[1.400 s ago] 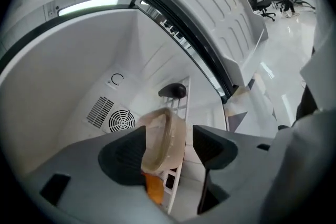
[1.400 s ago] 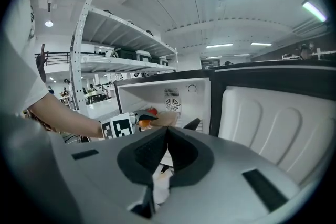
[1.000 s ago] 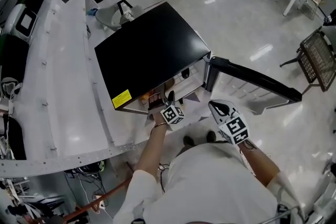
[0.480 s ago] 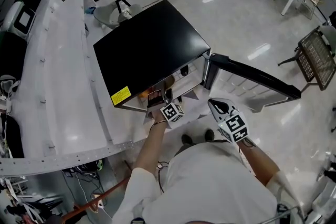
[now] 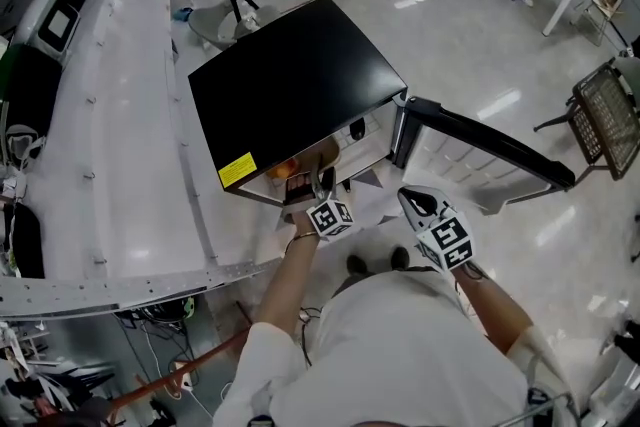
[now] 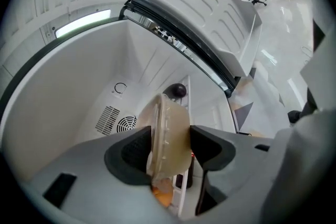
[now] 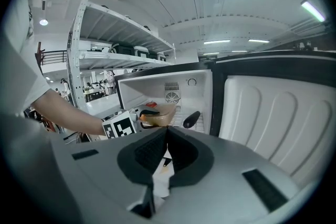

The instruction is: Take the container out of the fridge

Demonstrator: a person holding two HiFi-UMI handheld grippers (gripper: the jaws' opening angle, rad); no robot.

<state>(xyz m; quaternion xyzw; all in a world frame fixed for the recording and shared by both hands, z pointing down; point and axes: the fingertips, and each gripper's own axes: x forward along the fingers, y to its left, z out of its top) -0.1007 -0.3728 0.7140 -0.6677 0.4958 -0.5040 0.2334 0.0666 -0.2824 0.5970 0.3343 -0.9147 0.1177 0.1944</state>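
Left gripper (image 6: 170,140): jaws have just been closing and are clamped across the translucent lidded container (image 6: 167,120), just inside the open front of the black fridge (image 5: 290,85). Something orange below it, possibly food. Right gripper (image 7: 167,136): jaws together, empty, near the open door (image 5: 480,150).

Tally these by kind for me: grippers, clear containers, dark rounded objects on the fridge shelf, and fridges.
2 grippers: the left gripper, whose jaws have just been closing on the container, and the right gripper, shut and empty
1 clear container
1 dark rounded object on the shelf
1 fridge
Total: 5
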